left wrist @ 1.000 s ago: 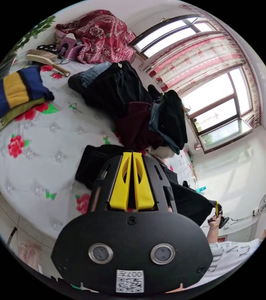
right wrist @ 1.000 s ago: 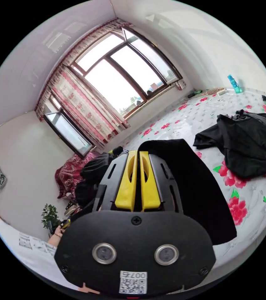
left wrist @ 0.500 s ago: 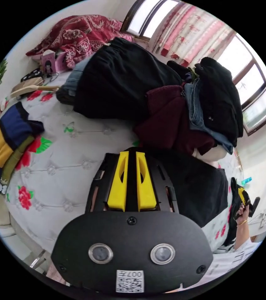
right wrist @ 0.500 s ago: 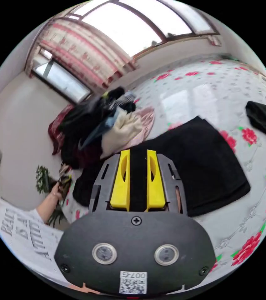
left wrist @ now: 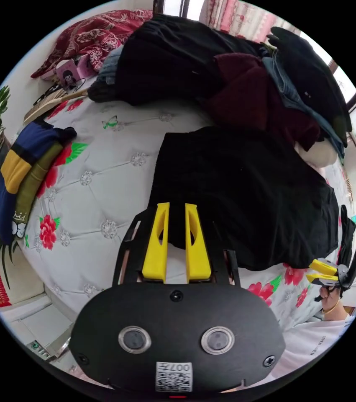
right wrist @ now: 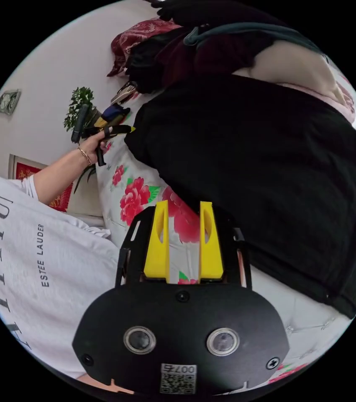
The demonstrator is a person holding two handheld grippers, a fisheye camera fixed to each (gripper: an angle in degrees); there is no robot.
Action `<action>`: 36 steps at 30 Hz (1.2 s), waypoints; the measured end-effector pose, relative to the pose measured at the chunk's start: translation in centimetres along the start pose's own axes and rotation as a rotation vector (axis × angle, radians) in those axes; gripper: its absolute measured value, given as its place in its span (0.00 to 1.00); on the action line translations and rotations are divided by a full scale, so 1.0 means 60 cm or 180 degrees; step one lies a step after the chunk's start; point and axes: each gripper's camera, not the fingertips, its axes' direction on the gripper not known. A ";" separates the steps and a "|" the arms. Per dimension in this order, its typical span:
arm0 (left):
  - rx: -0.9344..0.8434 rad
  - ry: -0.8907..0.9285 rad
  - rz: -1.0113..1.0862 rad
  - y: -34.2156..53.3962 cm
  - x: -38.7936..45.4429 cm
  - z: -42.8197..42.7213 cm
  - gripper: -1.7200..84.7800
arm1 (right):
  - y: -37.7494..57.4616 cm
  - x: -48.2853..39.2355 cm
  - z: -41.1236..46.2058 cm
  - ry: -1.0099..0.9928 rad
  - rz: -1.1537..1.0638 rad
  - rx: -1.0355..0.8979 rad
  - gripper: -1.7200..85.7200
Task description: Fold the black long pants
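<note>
The black long pants (left wrist: 244,192), folded into a flat dark fabric slab, lie on the white quilted bedspread w/ red flowers (left wrist: 98,167), just ahead of your left gripper (left wrist: 177,209). The near hem sits right at the tips of its yellow jaws. Jaws parted, nothing between them, so it's released. In the right gripper view the pants (right wrist: 270,167) spread ahead and to the right of your right gripper (right wrist: 183,207); its jaws are parted too, over bare bedspread (right wrist: 136,197), just short of the near edge, gripping nothing.

Beyond the pants from the left claw: a heap of clothes (left wrist: 244,71), black, maroon and denim pieces, touching the far edge of the pants. Further back, a red patterned blanket (left wrist: 98,31). Off to the left of the claw, well apart, a stack of folded knits, navy w/ a yellow band over olive (left wrist: 21,167). Your right gripper shows at that view's right rim (left wrist: 326,271), in your hand, beside the pants' corner. In the right gripper view your left hand (right wrist: 90,142) holds the other claw at the pants' far-left corner, a green potted plant (right wrist: 77,104) behind it, your white printed t-shirt (right wrist: 35,259) to the left.
</note>
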 end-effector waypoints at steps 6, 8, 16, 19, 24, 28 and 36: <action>0.0081 -0.0150 0.0185 -0.004 0.031 0.023 0.09 | -0.031 -0.008 -0.036 -0.0072 0.0143 0.0836 0.13; 0.0108 -0.0163 0.0208 -0.003 0.037 0.029 0.09 | -0.035 -0.001 0.013 -0.0157 0.0170 0.0454 0.13; 0.0081 -0.0178 0.0193 -0.006 0.055 0.053 0.09 | -0.065 -0.018 0.109 0.0382 -0.0065 0.0096 0.14; 0.0064 -0.0212 0.0188 -0.006 0.064 0.062 0.09 | -0.092 -0.042 0.136 0.0649 -0.0225 -0.0001 0.12; 0.0014 -0.0264 0.0203 -0.008 0.073 0.073 0.08 | -0.097 -0.070 0.135 0.0659 -0.0435 0.0091 0.06; 0.0026 -0.0232 0.0200 -0.004 0.077 0.080 0.08 | -0.061 -0.074 0.138 0.0457 -0.0557 -0.0037 0.04; 0.0052 -0.0294 0.0185 0.009 0.101 0.093 0.07 | -0.101 -0.025 0.149 0.0230 -0.0218 -0.0086 0.07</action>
